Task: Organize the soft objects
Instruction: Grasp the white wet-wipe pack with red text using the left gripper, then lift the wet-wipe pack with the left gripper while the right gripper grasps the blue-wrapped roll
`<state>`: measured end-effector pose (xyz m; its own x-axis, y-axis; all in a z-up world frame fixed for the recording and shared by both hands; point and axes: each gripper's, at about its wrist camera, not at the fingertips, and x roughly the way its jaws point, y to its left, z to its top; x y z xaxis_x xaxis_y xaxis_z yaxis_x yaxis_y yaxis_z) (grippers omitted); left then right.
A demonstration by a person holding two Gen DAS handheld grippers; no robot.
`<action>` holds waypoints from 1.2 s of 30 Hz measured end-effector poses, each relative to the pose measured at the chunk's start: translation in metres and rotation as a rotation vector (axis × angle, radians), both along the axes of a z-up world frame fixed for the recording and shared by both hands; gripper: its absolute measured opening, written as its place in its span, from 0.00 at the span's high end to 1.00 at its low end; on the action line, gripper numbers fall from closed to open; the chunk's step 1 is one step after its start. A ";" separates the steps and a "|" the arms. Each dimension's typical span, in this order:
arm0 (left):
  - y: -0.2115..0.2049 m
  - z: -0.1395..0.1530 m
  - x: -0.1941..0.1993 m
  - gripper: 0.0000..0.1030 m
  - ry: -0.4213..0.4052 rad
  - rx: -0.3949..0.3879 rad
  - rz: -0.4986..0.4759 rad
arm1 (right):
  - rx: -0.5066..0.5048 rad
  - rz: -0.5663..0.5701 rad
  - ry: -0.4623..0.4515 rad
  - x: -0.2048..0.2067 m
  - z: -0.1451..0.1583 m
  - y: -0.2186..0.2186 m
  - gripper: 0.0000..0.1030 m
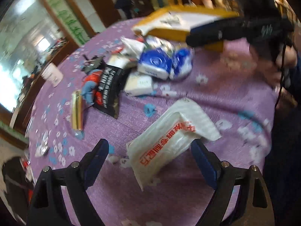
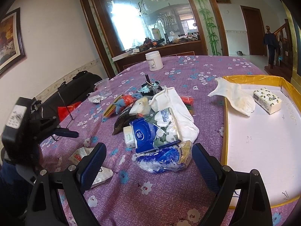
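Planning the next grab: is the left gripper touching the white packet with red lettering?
Cannot tell. In the left wrist view the left gripper has open jaws around the white packet; its right pad meets the packet's edge, but blur hides contact.

A heap of packs (image 2: pixel 160 130) lies mid-table (image 2: pixel 188 67). To its right sits a tray (image 2: pixel 225 124) holding a tissue pack (image 2: pixel 267 102), with a cloth (image 2: pixel 235 97) draped over its rim. Behind the heap stands a jar (image 2: pixel 153 60); left of it a cup (image 2: pixel 103 87). A packet (image 1: pixel 169 141) lies apart, nearer the left.
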<state>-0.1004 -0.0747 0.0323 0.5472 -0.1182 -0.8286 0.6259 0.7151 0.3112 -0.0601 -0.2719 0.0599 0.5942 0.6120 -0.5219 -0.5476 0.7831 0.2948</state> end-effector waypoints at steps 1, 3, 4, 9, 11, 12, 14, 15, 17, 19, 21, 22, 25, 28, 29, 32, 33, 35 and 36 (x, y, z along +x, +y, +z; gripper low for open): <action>-0.002 -0.002 0.003 0.14 0.008 0.003 -0.012 | -0.001 0.001 0.001 0.000 0.000 0.000 0.08; -0.009 -0.006 0.009 0.14 0.014 0.016 -0.039 | -0.004 0.003 0.002 0.001 0.000 0.001 0.08; -0.012 -0.008 0.010 0.14 0.013 0.021 -0.048 | -0.006 0.002 0.003 0.001 0.000 0.001 0.08; -0.020 -0.013 0.024 0.39 0.008 0.003 0.052 | -0.006 -0.002 0.004 0.001 -0.001 0.001 0.08; -0.016 -0.014 0.027 0.53 -0.021 0.005 0.155 | -0.015 -0.005 0.007 0.002 -0.001 0.002 0.08; -0.011 -0.013 0.027 0.55 -0.050 -0.013 0.213 | -0.020 -0.006 0.007 0.002 -0.002 0.002 0.08; -0.004 -0.009 0.026 0.55 -0.060 -0.072 0.271 | -0.041 -0.013 0.013 0.003 -0.003 0.005 0.08; 0.004 -0.003 0.027 0.55 -0.065 -0.133 0.324 | -0.055 -0.018 0.021 0.004 -0.005 0.006 0.08; 0.016 0.005 0.033 0.55 -0.049 -0.246 0.409 | -0.087 -0.027 0.045 0.008 -0.008 0.011 0.08; 0.030 0.015 0.040 0.57 -0.066 -0.371 0.494 | -0.123 -0.021 0.085 0.015 -0.013 0.017 0.08; 0.036 0.019 0.045 0.57 -0.067 -0.462 0.542 | -0.161 -0.028 0.123 0.021 -0.018 0.022 0.08; 0.040 0.019 0.051 0.57 -0.061 -0.505 0.575 | -0.180 -0.034 0.137 0.024 -0.020 0.024 0.08; 0.044 0.015 0.062 0.57 -0.059 -0.570 0.602 | -0.243 -0.039 0.145 0.029 -0.023 0.033 0.08; 0.044 0.010 0.063 0.58 -0.078 -0.596 0.603 | -0.316 -0.045 0.152 0.033 -0.027 0.045 0.08; 0.044 0.011 0.061 0.57 -0.079 -0.610 0.602 | -0.325 -0.041 0.153 0.033 -0.028 0.046 0.08; 0.048 0.012 0.059 0.57 -0.064 -0.663 0.570 | -0.353 -0.044 0.143 0.033 -0.029 0.050 0.16; 0.047 0.011 0.060 0.57 -0.060 -0.660 0.568 | -0.349 -0.048 0.140 0.032 -0.029 0.049 0.19; 0.044 0.011 0.059 0.57 -0.064 -0.653 0.553 | -0.346 -0.040 0.135 0.030 -0.028 0.048 0.21; 0.041 0.012 0.058 0.57 -0.075 -0.640 0.548 | -0.341 -0.038 0.132 0.030 -0.028 0.048 0.21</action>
<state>-0.0425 -0.0342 0.0441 0.7151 -0.2544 -0.6511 0.1334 0.9640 -0.2301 -0.0305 -0.2237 0.0319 0.5269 0.3686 -0.7658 -0.4910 0.8675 0.0797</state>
